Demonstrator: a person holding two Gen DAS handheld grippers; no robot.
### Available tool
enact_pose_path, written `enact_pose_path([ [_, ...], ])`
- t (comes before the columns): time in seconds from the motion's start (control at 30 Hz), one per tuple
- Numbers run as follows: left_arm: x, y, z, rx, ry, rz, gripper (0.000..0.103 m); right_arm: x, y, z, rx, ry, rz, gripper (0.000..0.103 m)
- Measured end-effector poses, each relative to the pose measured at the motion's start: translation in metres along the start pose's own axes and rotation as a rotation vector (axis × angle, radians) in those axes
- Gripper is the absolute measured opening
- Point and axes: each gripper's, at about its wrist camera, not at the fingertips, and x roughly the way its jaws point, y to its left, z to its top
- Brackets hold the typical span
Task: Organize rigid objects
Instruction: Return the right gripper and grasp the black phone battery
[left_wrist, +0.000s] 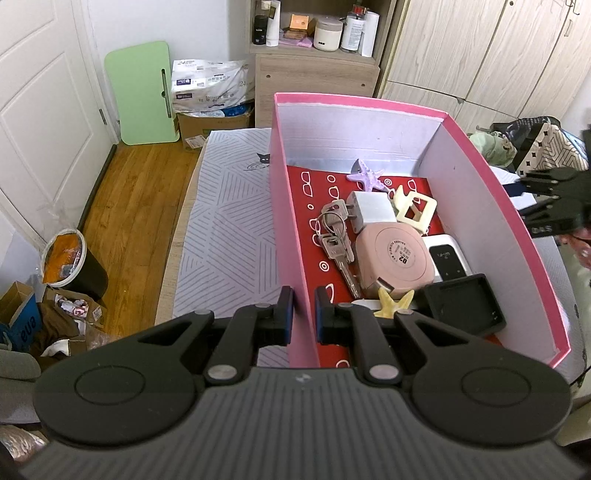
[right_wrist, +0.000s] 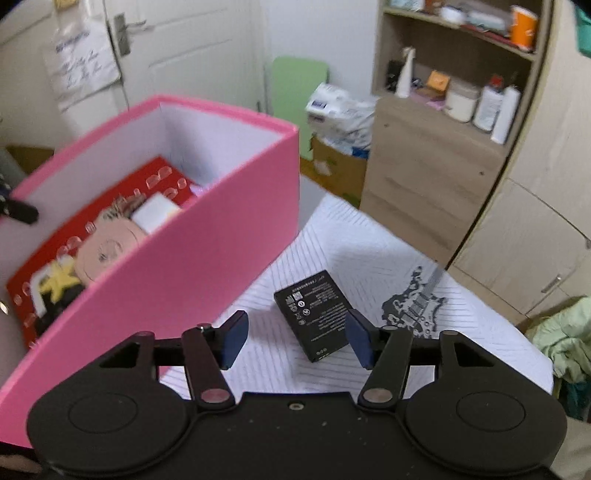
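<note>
A pink box (left_wrist: 291, 206) with a red patterned floor stands on the bed. It holds a purple starfish (left_wrist: 365, 177), a white charger (left_wrist: 371, 210), keys (left_wrist: 334, 240), a round pink tape measure (left_wrist: 395, 258), a yellow starfish (left_wrist: 395, 301) and a black square case (left_wrist: 461, 306). My left gripper (left_wrist: 303, 315) is shut on the box's left wall near its front corner. Outside the box (right_wrist: 192, 266), a black battery (right_wrist: 317, 317) lies flat on the striped sheet. My right gripper (right_wrist: 295, 339) hovers open over it, the battery just ahead of the right finger, untouched.
A wooden shelf cabinet (right_wrist: 436, 158) and wardrobe doors (right_wrist: 535, 240) stand beyond the bed's far edge. Green clothes (right_wrist: 569, 339) are piled at the right. On the floor to the left stand a bin (left_wrist: 74, 262) and cardboard boxes (left_wrist: 22, 321).
</note>
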Motion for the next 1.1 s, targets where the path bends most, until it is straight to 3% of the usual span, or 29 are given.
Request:
enact_pose_path([
  [0.33, 0.000, -0.001, 0.000, -0.008, 0.000, 0.000, 0.011, 0.029, -0.020, -0.001, -0.009, 0.037, 0.045, 0.070],
  [0.43, 0.000, 0.000, 0.000, -0.005, 0.001, 0.001, 0.011, 0.024, -0.019, -0.003, 0.030, 0.057, 0.018, 0.061],
  [0.57, 0.000, 0.002, 0.000, -0.008, 0.004, -0.005, 0.011, 0.016, -0.014, -0.008, 0.136, 0.101, -0.075, 0.060],
  [0.63, 0.000, 0.002, 0.000, -0.007, 0.004, -0.004, 0.011, 0.014, -0.015, -0.012, 0.182, 0.109, -0.079, 0.060],
  [0.7, 0.000, 0.002, 0.000, -0.004, 0.003, -0.003, 0.011, 0.014, -0.013, -0.013, 0.177, 0.122, -0.074, 0.061],
  [0.77, 0.000, 0.003, 0.000, -0.005, 0.002, -0.001, 0.011, 0.015, -0.011, -0.011, 0.129, 0.151, -0.040, 0.071],
  [0.9, -0.001, 0.002, -0.001, -0.005, 0.002, -0.002, 0.011, 0.023, -0.014, -0.001, 0.119, 0.162, -0.025, 0.075],
  [0.93, -0.001, 0.002, -0.001, -0.004, 0.001, 0.000, 0.011, 0.024, -0.014, 0.001, 0.115, 0.157, -0.029, 0.072],
  [1.0, -0.001, 0.003, -0.001, -0.003, 0.002, 0.000, 0.011, 0.021, -0.011, 0.001, 0.101, 0.143, -0.029, 0.058],
  [1.1, -0.001, 0.002, -0.001, -0.005, 0.001, -0.001, 0.011, 0.016, -0.007, -0.002, 0.126, 0.122, -0.056, 0.055],
])
